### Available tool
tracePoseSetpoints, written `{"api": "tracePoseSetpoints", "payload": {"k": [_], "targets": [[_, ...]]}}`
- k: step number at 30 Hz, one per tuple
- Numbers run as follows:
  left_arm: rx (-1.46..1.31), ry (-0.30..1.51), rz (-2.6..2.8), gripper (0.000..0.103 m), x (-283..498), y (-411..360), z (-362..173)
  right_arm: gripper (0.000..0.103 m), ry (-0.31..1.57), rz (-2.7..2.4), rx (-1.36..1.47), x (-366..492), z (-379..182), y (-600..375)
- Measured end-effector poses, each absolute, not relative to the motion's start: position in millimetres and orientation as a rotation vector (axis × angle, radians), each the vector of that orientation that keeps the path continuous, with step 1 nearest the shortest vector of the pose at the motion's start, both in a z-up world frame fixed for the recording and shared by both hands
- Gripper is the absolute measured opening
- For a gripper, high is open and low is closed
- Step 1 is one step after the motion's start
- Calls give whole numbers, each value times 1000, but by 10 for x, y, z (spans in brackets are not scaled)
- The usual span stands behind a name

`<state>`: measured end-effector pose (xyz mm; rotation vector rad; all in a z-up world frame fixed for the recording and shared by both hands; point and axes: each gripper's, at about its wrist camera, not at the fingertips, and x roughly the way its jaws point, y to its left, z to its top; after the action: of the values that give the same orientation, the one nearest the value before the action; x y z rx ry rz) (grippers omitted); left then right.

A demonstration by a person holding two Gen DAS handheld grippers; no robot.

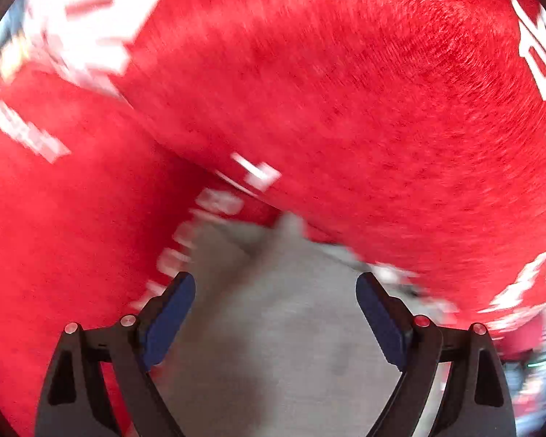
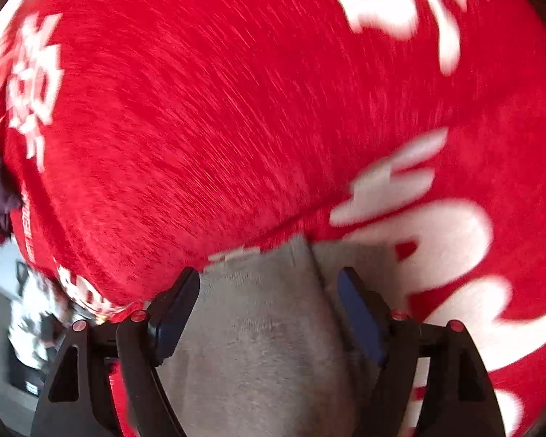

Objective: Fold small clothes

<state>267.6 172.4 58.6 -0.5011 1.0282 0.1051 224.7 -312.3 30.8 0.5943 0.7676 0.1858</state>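
**A:** Any bin or basket near you? I can't find one from either wrist, only cloth.

**B:** Cloth is all you have. The red blanket (image 1: pixel 345 91) with its white print fills both views, and it is blurred. Your task piece is the grey garment (image 1: pixel 273 309): it lies low in each view, just ahead of the fingers, with the red fabric bunched over its far edge.

**A:** How does it look on your right?

**B:** From the right wrist the grey garment (image 2: pixel 258 327) looks soft and napped, with a raised fold or seam running from its top edge down towards the inner finger. The red blanket (image 2: pixel 218 127) arches above it.

**A:** And your grips?

**B:** Your left gripper (image 1: pixel 276 286) has its fingers spread wide, pads clear of the grey cloth. Your right gripper (image 2: pixel 269 280) stands apart too, the grey cloth showing between the pads, neither visibly pressing it.
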Motion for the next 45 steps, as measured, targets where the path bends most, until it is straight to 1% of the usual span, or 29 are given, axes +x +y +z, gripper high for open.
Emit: {"api": "tracePoseSetpoints", "payload": {"k": [2,4,6,11,14,16,17,18,19,21,22,25,28,30,33,36,38,40,45], "targets": [[-330,1026,148,91,2616,1632,617,81,790,165,416,2194,405,-3038],[-200,1062,96,91,2529,1434,538,81,818,155,306,2160,406,-2941],[-159,1079,30,91,2457,1262,475,81,841,179,232,2126,345,-2784],[-117,1035,-58,91,2354,839,414,81,865,261,43,2011,193,-2241],[-106,1031,-78,91,2433,663,431,81,856,304,-52,1941,183,-1991],[-34,1049,-37,91,2506,572,345,81,900,291,-141,1988,97,-1853],[18,1065,-5,91,2553,556,251,81,952,273,-150,2066,-8,-1863],[36,1079,12,102,2587,577,151,82,968,269,-121,2099,-54,-1923],[-10,1059,18,103,2572,681,129,82,952,273,-84,2100,-55,-1995],[-123,1091,16,103,2581,886,110,82,948,244,-52,2109,-57,-2157],[-133,1083,31,103,2577,915,110,82,951,238,-40,2109,-55,-2213],[-88,1063,69,103,2534,915,208,82,958,230,-3,2093,17,-2315],[-101,1010,65,103,2604,817,365,83,894,204,22,2114,209,-2285],[-109,996,67,103,2725,720,404,83,885,194,40,2230,275,-2192],[-81,1047,89,103,2969,636,303,83,975,169,13,2617,134,-1859],[-51,1090,164,103,3163,713,99,83,1030,89,37,2932,-82,-1811],[-112,1125,163,103,3186,833,-13,83,1022,55,65,3028,-126,-1868],[-155,1111,184,103,3171,912,-11,82,1015,22,77,3065,-140,-1894],[-113,1109,206,103,3152,821,-3,83,1019,-12,-9,3082,-162,-1797]]}}
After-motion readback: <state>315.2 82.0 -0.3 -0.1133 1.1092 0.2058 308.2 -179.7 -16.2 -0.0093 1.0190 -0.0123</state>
